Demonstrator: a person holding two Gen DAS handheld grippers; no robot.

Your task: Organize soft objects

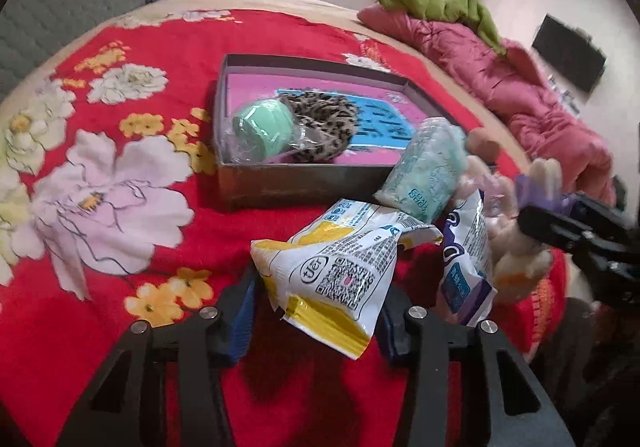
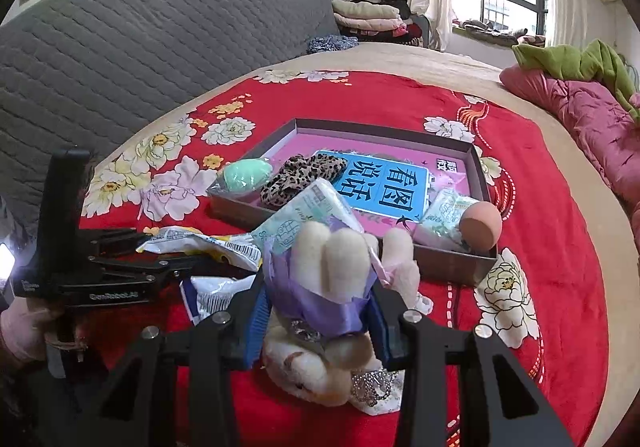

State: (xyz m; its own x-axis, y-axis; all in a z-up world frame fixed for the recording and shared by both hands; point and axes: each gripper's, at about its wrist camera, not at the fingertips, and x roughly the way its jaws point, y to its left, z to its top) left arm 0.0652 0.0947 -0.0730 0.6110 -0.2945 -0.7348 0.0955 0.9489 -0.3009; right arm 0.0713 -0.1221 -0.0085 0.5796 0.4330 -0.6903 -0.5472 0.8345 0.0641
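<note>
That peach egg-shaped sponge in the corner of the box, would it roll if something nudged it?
Probably. The sponge is rounded and stands on its blunt end, so a nudge would likely tip it. The box wall and the tissue pack beside it should stop it soon. It looks light and squashy, not fragile.

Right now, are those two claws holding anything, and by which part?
The right gripper clamps a plush rabbit by its purple-dressed body. The left gripper brackets a yellow-and-white packet at its lower end; a firm grip cannot be told.
</note>
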